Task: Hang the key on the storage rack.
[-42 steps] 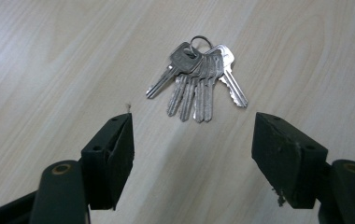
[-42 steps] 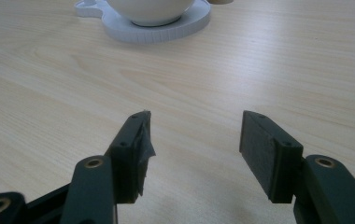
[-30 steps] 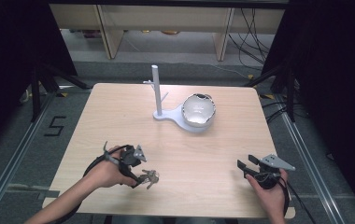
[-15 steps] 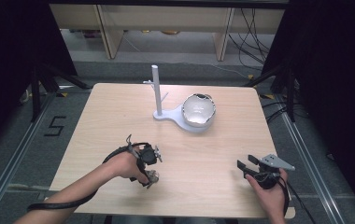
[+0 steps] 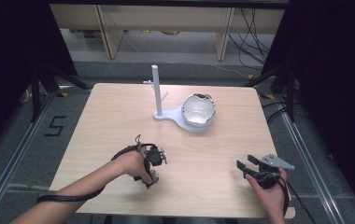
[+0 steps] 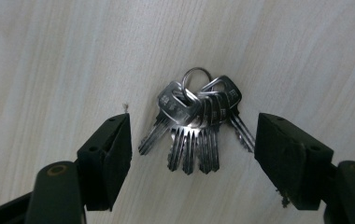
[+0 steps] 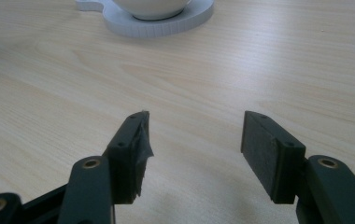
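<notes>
Hovering spread-jawed over the key bunch [image 6: 195, 122] at worktop [image 5: 119, 112] 7 o'clock, left tool [image 6: 192, 149] risks pinching one key, bunch slipping; right tool [image 7: 194, 149] idle, apart.

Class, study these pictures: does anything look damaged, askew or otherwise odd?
Yes. The right gripper has a torn pad: its covering peels off the jaw in a ragged flap. The other jaw's pad is flat. The keys lie neatly fanned on the table.

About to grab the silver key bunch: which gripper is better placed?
Left. The left gripper is open straddling the silver key bunch; the right gripper sits apart near the table edge.
</notes>
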Demonstrator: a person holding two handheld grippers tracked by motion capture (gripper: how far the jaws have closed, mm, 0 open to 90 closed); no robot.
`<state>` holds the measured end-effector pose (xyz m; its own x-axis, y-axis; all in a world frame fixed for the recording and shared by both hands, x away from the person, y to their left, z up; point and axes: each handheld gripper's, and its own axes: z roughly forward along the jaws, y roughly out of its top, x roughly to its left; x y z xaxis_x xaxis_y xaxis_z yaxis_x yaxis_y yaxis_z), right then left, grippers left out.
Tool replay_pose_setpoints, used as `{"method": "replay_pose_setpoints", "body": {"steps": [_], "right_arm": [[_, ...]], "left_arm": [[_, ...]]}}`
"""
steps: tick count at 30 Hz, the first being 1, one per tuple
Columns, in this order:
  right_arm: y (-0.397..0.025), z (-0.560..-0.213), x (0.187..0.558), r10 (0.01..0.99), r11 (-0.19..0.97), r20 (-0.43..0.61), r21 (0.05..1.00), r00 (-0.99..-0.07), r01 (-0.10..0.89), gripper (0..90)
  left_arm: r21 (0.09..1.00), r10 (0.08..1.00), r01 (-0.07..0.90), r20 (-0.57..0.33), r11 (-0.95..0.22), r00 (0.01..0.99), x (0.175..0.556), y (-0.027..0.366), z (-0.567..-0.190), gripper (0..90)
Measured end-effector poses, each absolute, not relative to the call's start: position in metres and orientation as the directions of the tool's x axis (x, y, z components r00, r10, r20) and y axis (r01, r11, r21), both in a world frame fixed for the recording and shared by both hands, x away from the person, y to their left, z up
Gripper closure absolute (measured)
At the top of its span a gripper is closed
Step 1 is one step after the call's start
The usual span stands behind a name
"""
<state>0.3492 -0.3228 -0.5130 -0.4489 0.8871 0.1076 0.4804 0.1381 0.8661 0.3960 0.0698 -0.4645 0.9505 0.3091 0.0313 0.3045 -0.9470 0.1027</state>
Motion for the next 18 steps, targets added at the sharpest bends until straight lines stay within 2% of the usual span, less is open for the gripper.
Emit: {"method": "replay_pose_setpoints", "body": {"steps": [13,14,18], "right_arm": [[-0.322,-0.513,0.350,0.879,0.141,0.113,0.866,-0.463,0.480,42.5],[-0.319,-0.513,0.347,0.889,0.105,0.147,0.857,-0.434,0.505,42.6],[-0.320,-0.513,0.348,0.888,0.121,0.134,0.855,-0.439,0.504,42.5]], "left_arm": [[0.043,0.325,0.324,0.017,-0.945,0.946,0.399,0.057,-0.480,28.0],[0.038,0.329,0.328,0.019,-0.944,0.944,0.399,0.056,-0.481,28.0],[0.031,0.336,0.336,0.015,-0.942,0.942,0.401,0.055,-0.483,27.7]]}}
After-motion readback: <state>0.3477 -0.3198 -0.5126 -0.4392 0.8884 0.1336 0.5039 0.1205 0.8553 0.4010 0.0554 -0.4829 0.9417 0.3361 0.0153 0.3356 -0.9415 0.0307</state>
